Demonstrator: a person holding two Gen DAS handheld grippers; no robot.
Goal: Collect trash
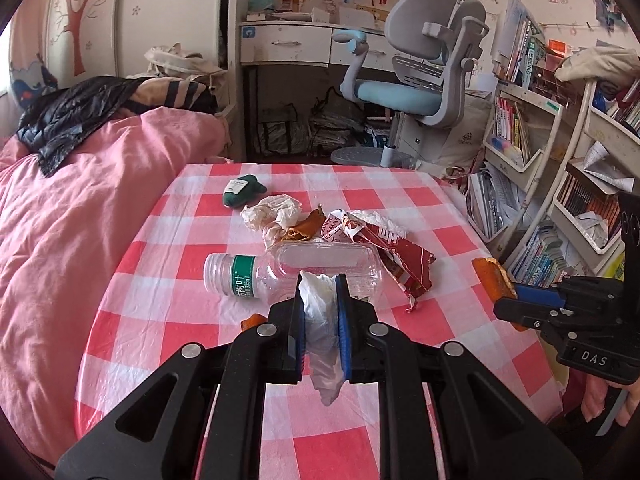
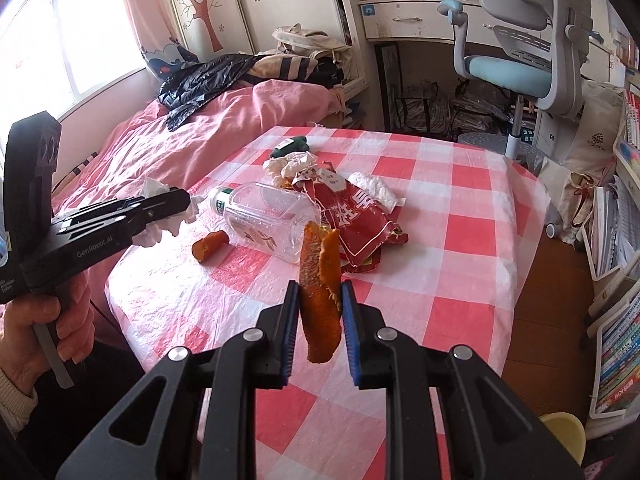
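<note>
- Left tongs [image 1: 320, 280] clamp a tissue [image 1: 320, 320]; right tongs [image 2: 320, 288] pinch orange peel [image 2: 318, 300].
- Checked table [image 1: 420, 208]: bottle [image 1: 288, 272] and wrapper [image 1: 384, 248] mid-table, bed [image 1: 100, 200] along its left edge.

I read "DAS" on the right gripper [image 1: 505, 280] body and "GenRobot.AI" on the left gripper [image 2: 182, 204] body. The bottle [image 1: 296, 274] carried a green label with Chinese characters; the red wrapper [image 2: 352, 220] bore large white ones.
</note>
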